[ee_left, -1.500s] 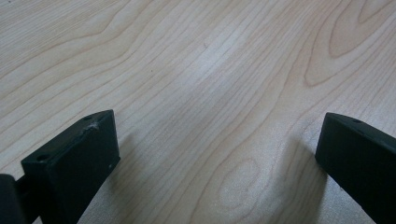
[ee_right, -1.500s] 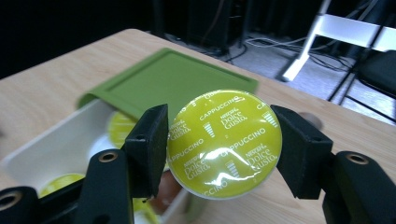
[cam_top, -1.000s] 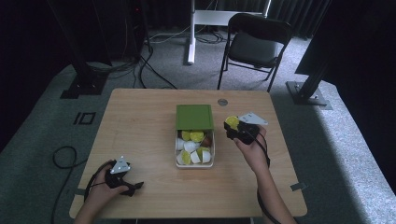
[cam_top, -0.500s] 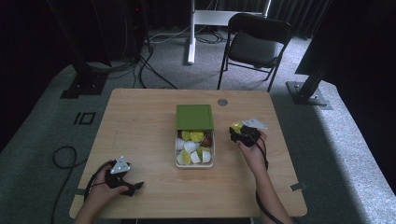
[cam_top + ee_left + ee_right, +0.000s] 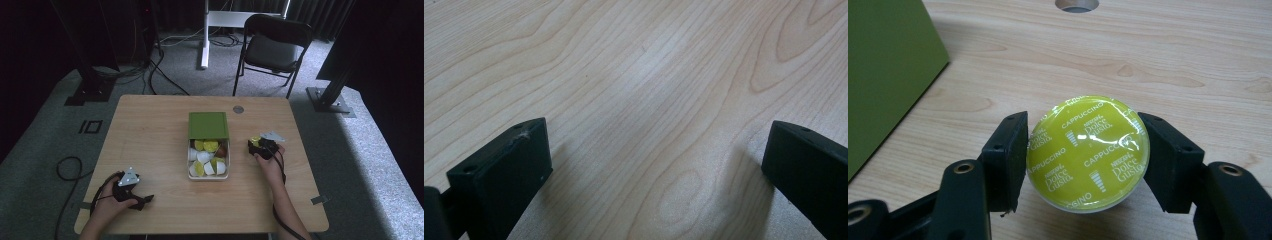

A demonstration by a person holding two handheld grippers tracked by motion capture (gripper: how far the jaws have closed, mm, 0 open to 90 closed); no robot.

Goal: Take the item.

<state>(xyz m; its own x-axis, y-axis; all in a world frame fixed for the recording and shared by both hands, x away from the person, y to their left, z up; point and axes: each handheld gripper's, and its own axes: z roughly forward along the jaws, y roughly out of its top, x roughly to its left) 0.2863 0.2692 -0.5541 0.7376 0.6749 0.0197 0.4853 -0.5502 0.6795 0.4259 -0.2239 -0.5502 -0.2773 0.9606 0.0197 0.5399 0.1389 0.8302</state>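
Note:
A lime-green coffee capsule (image 5: 1088,152) with a foil lid marked "Cappuccino" sits between the jaws of my right gripper (image 5: 1085,146), which is shut on its sides. In the high view that capsule (image 5: 255,141) and the right gripper (image 5: 258,145) are low over the table, just right of the white box (image 5: 190,171) that holds several yellow, white and brown capsules. The box's green lid (image 5: 208,125) is slid toward the far side; it appears at the left as the green lid (image 5: 888,75) in the right gripper view. My left gripper (image 5: 144,200) rests at the front left, open, with bare wood between its jaws (image 5: 659,155).
The wooden table (image 5: 150,130) has a round cable hole (image 5: 238,109) near its far edge, seen as the hole (image 5: 1077,4) beyond the capsule. A black chair (image 5: 272,45) stands behind the table. Cables trail from both grippers.
My right gripper has come down and toward the near side with the capsule, from above the box's right edge to low over the table. The left gripper has stayed put.

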